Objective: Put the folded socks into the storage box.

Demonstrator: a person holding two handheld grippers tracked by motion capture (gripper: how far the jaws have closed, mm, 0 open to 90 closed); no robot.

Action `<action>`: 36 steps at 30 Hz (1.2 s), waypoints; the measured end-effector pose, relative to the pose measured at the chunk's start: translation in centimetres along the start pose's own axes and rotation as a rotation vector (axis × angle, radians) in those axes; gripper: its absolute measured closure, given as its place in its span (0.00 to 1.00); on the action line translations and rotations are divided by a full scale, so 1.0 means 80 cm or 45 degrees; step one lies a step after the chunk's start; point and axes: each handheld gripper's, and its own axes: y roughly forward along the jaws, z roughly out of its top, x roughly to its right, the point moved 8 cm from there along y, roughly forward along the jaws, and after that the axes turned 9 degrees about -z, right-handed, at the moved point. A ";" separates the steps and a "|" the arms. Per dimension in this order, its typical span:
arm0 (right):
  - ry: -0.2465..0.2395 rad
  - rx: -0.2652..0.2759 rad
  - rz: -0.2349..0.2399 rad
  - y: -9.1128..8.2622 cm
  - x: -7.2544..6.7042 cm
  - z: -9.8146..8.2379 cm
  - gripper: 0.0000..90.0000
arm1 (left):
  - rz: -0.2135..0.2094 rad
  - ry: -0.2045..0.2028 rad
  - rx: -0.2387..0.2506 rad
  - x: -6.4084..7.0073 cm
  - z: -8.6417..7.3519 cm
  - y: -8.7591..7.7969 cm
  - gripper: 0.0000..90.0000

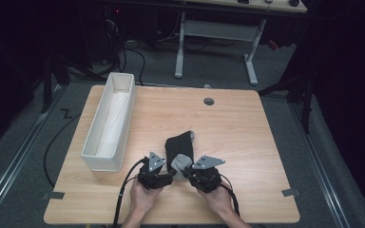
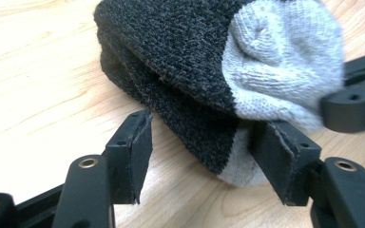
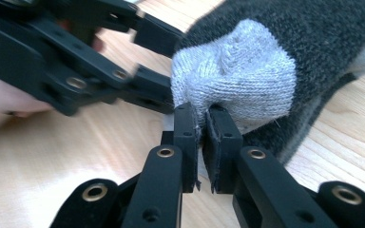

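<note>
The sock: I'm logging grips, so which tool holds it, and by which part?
The right tool pinches the black knitted sock by its bunched grey toe; the left tool stands open around a folded edge.

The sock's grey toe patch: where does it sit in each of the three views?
High view: the grey toe patch sits low at centre, between the two tongs.
Left gripper view: upper right, above the right jaw.
Right gripper view: centre, pinched by the right tongs.
Shared landmark: the sock's dark knit body.
</note>
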 end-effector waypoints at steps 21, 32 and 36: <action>-0.018 0.044 -0.033 -0.004 0.004 -0.003 0.73 | 0.007 -0.015 0.036 0.013 0.033 0.024 0.42; 0.072 0.110 -0.136 -0.007 0.047 0.045 0.63 | -0.006 0.035 -0.024 0.015 0.024 0.019 0.38; 0.079 -0.010 -0.141 0.025 0.053 0.036 0.59 | -0.016 0.025 -0.038 0.014 0.025 0.013 0.34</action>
